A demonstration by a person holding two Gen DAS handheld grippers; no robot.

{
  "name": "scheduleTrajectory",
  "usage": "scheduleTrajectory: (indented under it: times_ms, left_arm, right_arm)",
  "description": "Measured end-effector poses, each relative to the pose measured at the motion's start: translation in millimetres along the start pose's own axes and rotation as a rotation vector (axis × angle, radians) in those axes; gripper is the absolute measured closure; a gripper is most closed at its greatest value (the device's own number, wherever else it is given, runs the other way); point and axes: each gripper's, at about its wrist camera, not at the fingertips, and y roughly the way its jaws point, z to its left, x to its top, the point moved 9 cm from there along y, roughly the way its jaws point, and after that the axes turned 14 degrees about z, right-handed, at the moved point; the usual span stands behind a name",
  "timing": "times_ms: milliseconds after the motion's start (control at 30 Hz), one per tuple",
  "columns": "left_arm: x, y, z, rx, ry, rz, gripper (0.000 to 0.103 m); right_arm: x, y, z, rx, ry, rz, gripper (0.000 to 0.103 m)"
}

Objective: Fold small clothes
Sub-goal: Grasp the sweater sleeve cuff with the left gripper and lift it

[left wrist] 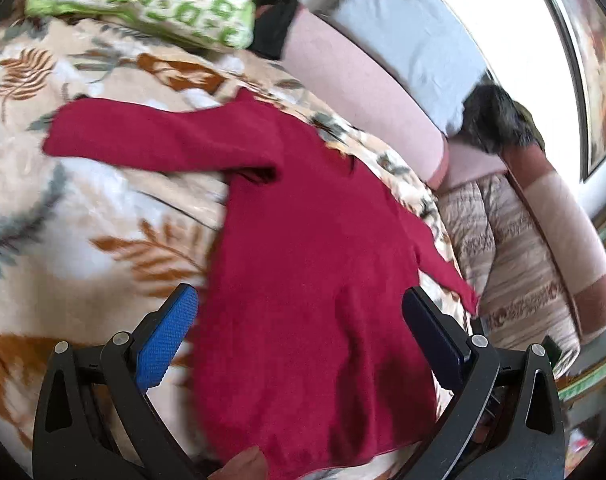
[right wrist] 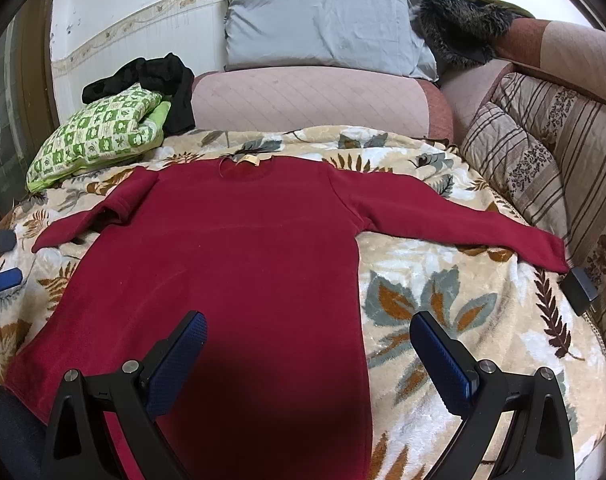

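Lies flat, collar far and hem near: red sweater (right wrist: 231, 264), long axis straight ahead between spread, empty left tool (left wrist: 299, 340) and right tool (right wrist: 307, 360).

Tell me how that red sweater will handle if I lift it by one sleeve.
The red sweater looks like soft fleece, so it would probably sag and trail. Lying on the plush blanket, it may cling instead of sliding.

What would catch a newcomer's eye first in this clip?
The red sweater spread flat on the leaf-print blanket, both sleeves out, fills the middle of both views. Both grippers, left and right, hover open above its lower half. At the back lie a green pillow and a grey pillow.
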Motion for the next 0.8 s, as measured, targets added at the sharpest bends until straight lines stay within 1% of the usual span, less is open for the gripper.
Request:
scheduleTrajectory:
  times_ms: [33,67,100,133,200,233,267,333,367,433,467,533,633,700,800]
  left_arm:
    - [5.9,-7.7,8.3,-0.007,-0.002,-0.014,0.001]
    - [16.0,-22.1,23.2,-0.014,-0.018,-0.057,0.001]
    - [21.1,-30.0,34.0,-0.014,-0.039,-0.080,0.001]
    - [31.9,-42.0,56.0,-0.026,-0.096,-0.111,0.001]
    - [47.7,-52.1,90.1,-0.058,-0.192,-0.148,0.001]
    - [55.6,-57.2,110.7,-0.088,-0.249,-0.160,0.001]
    - [64.8,-59.5,137.2,-0.121,-0.333,-0.168,0.001]
    - [75.9,-55.8,163.2,-0.191,-0.410,-0.159,0.001]
    - [80.4,-50.6,173.3,-0.224,-0.444,-0.141,0.001]
    - [84.3,-40.6,182.8,-0.256,-0.486,-0.118,0.001]
    - [86.9,-35.8,184.7,-0.281,-0.498,-0.120,0.001]
    - [93.0,-27.9,184.5,-0.327,-0.507,-0.136,0.001]
    - [103.0,-22.3,182.4,-0.363,-0.494,-0.143,0.001]
    - [110.3,-18.4,180.4,-0.358,-0.484,-0.141,0.001]
    - [117.1,-19.7,184.7,-0.347,-0.487,-0.167,0.001]
  right_arm:
    - [-0.1,0.2,0.1,0.001,0.002,0.002,0.002]
    - [-0.1,0.6,0.2,0.001,0.003,0.003,0.002]
    - [0.0,1.3,0.7,0.001,0.002,0.005,0.002]
    - [0.2,2.6,1.2,0.001,-0.001,0.007,0.002]
    - [0.1,5.4,2.9,0.001,-0.006,0.013,0.002]
    - [0.2,6.8,3.6,0.004,-0.007,0.017,0.002]
    - [0.3,8.3,4.1,0.006,-0.007,0.019,0.002]
    - [0.8,11.6,5.3,0.010,-0.007,0.026,0.002]
    - [0.9,13.3,6.0,0.010,-0.008,0.030,0.002]
    - [0.9,16.8,8.0,0.011,-0.013,0.039,0.002]
    - [0.8,18.0,8.4,0.009,-0.015,0.041,0.002]
    - [1.1,20.3,9.5,0.008,-0.018,0.045,0.002]
    - [0.6,24.3,11.9,0.006,-0.024,0.056,0.002]
    - [-0.3,26.8,13.2,0.002,-0.034,0.064,0.002]
    - [-1.1,28.1,13.9,0.000,-0.036,0.068,0.002]
